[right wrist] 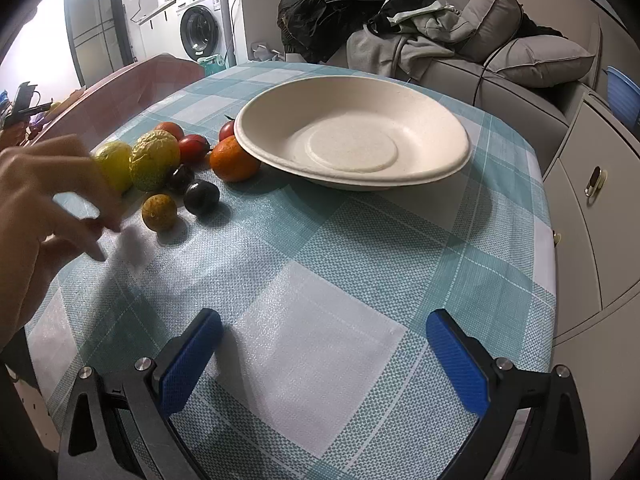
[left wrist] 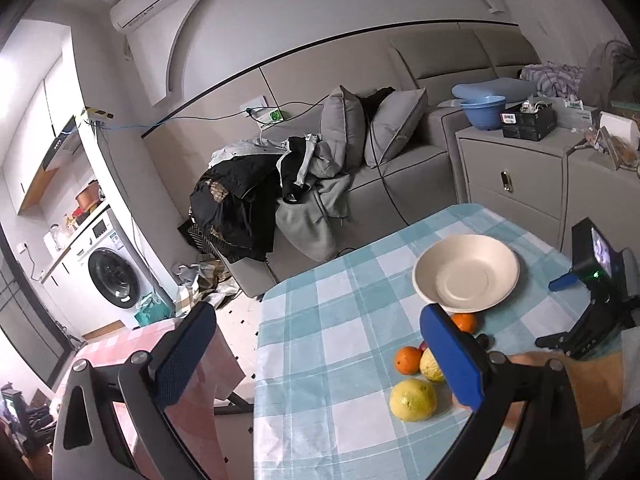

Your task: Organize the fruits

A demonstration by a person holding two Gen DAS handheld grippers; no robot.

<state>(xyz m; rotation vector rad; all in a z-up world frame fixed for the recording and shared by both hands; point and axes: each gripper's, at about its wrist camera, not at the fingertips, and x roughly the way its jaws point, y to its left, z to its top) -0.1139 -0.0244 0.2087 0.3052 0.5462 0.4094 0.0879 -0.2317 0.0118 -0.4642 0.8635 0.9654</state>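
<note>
Fruit, a loose cluster of round oranges and lemons (right wrist: 160,160), lies ahead-left of the wide-open, empty right hand-held gripper (right wrist: 324,356), beside the shallow cream bowl (right wrist: 352,132) on the checked tabletop (right wrist: 320,280)

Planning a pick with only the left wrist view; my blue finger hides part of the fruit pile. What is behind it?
Observer: A dark purple round fruit lies on the checked tablecloth, apart from the white paper bowl.
Operator: Anything red?
Observer: A small red fruit sits between the wrinkled yellow fruit and the orange mandarin.
Operator: Right gripper ready?
Observer: The right gripper is open, holding nothing.
</note>
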